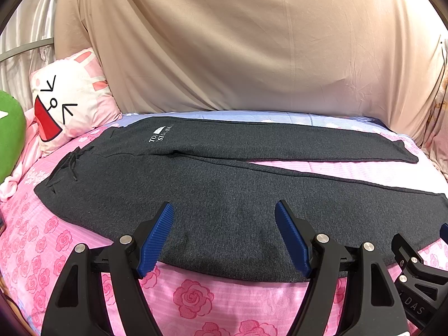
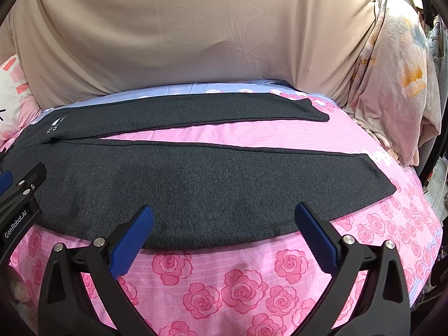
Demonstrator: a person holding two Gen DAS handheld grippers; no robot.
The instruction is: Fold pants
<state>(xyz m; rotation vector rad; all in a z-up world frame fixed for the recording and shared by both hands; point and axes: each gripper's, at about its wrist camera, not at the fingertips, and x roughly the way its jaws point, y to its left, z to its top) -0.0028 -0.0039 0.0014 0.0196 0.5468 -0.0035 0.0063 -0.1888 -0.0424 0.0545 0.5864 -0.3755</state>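
Dark grey pants (image 1: 224, 184) lie flat and spread out on a pink rose-print bed sheet (image 1: 193, 296), waist with drawstring at the left, two legs running right and apart in a V. The pants also show in the right wrist view (image 2: 196, 179). My left gripper (image 1: 224, 210) is open, its blue pads over the near edge of the upper part of the near leg, holding nothing. My right gripper (image 2: 224, 212) is open over the near edge of the lower part of the same leg, empty. The right gripper also shows at the right edge of the left wrist view (image 1: 420, 266).
A white and pink cartoon pillow (image 1: 67, 103) and a green plush (image 1: 11, 137) lie at the left beyond the waist. A beige sheet (image 1: 252, 42) hangs behind the bed. A stained pale cloth (image 2: 397, 78) hangs at the right. The bed's right edge (image 2: 428, 224) drops off.
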